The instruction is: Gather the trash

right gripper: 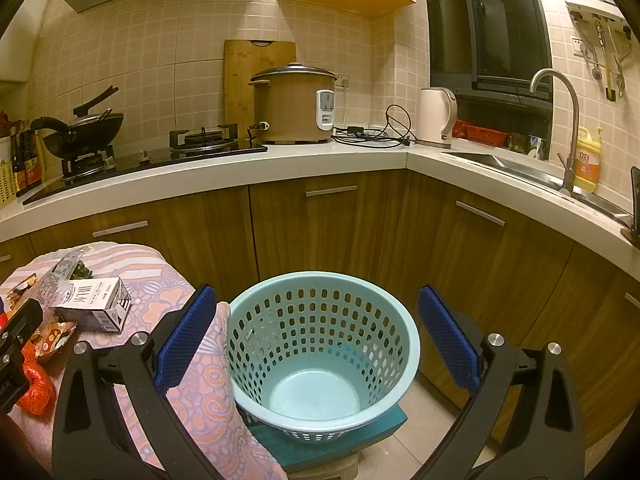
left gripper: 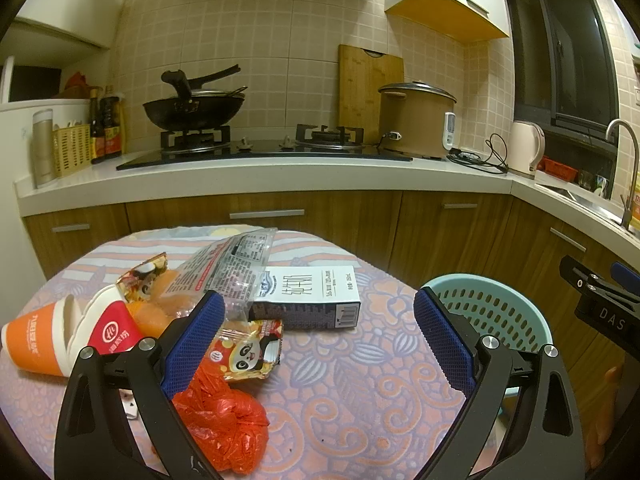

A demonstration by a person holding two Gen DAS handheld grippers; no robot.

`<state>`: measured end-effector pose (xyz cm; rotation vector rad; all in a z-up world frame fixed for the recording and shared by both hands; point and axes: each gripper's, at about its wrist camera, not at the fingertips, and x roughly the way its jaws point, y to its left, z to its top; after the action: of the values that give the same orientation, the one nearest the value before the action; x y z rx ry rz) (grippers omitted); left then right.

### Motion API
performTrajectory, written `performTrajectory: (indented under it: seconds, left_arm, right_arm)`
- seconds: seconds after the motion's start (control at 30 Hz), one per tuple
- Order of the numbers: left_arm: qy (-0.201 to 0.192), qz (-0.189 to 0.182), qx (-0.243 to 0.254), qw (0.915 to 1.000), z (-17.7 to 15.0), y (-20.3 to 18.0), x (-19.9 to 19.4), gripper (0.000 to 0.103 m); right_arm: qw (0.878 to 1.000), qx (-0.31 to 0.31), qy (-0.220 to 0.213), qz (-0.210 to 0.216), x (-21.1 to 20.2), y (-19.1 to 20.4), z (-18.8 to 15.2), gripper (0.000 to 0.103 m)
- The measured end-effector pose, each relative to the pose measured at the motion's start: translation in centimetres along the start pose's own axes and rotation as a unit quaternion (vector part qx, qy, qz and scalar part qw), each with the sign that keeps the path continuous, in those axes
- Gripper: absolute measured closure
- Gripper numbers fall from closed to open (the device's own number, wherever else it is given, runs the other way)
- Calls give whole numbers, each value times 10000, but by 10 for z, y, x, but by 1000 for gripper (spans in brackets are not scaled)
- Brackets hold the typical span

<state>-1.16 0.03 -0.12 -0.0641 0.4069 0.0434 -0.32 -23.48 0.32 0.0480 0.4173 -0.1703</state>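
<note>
Trash lies on a table with a patterned cloth [left gripper: 340, 392]: a milk carton [left gripper: 308, 294], a clear printed wrapper [left gripper: 228, 264], two panda snack packets [left gripper: 248, 354], orange paper cups [left gripper: 44, 344] and a crumpled red plastic bag [left gripper: 224, 420]. My left gripper [left gripper: 316, 344] is open above the table, its left finger over the packets. A light blue perforated basket [right gripper: 320, 344] stands empty on a stool beside the table. My right gripper [right gripper: 316, 340] is open and empty above the basket. The carton [right gripper: 94, 304] and red bag [right gripper: 36, 384] show at the left of the right wrist view.
A kitchen counter [left gripper: 260, 176] runs behind with a wok [left gripper: 192, 110], a rice cooker [left gripper: 416, 120], a kettle [left gripper: 526, 148] and a sink with faucet [right gripper: 560, 128]. Wooden cabinets [right gripper: 328, 224] stand close behind the basket. The right gripper's body [left gripper: 600, 304] shows at the right edge.
</note>
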Motion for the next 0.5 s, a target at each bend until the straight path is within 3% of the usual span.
performTrajectory:
  seconds: [0.5]
  left_arm:
    - [-6,3,5,10000,0,0,0,10]
  right_arm:
    - [10000,14,-5,-7,0,-2,0,8]
